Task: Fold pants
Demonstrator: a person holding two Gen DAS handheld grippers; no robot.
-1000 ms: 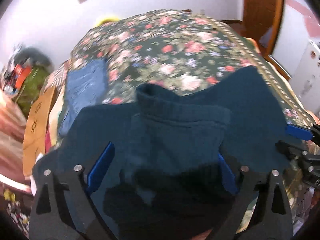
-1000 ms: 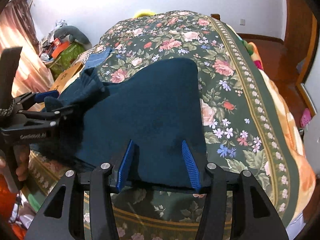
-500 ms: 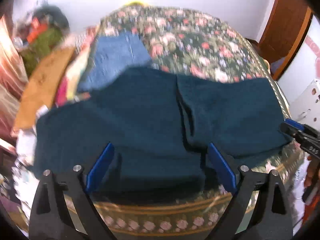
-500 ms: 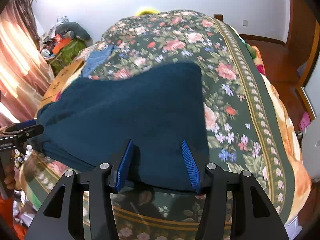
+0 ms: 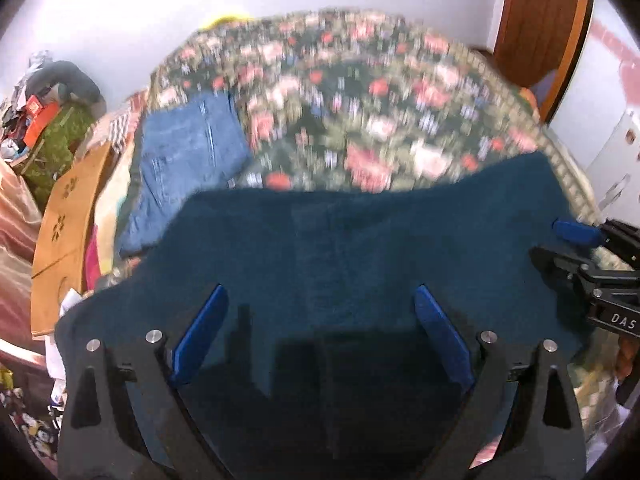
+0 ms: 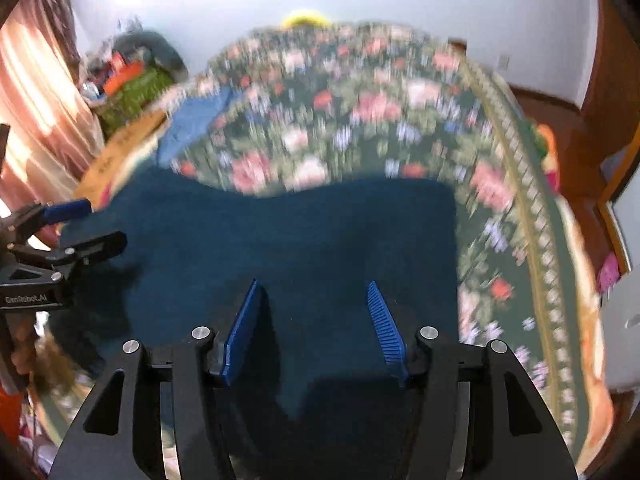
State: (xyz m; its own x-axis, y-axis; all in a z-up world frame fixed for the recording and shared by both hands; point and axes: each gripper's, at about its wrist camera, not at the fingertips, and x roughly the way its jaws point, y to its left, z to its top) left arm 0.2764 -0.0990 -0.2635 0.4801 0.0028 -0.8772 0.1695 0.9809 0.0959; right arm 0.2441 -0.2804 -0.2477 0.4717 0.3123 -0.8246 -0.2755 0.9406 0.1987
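The dark teal pants (image 5: 360, 248) lie spread flat across the near edge of the bed (image 5: 360, 92), below the folded jeans (image 5: 188, 160), looking at most half folded. Both the left claw (image 5: 320, 336) and right claw (image 6: 314, 320) hang over them with jaws apart, gripping nothing. More folds seem needed.

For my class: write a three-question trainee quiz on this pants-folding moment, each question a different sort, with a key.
1. True or false: the left gripper stands open above the dark teal pants.
2. Multiple choice: the folded blue jeans lie (A) on the teal pants, (B) beyond them toward the left bed edge, (C) on the floor.
3. Fill in: the floral bedspread has a ___ ground colour.

Key: 1 true; 2 B; 3 green.
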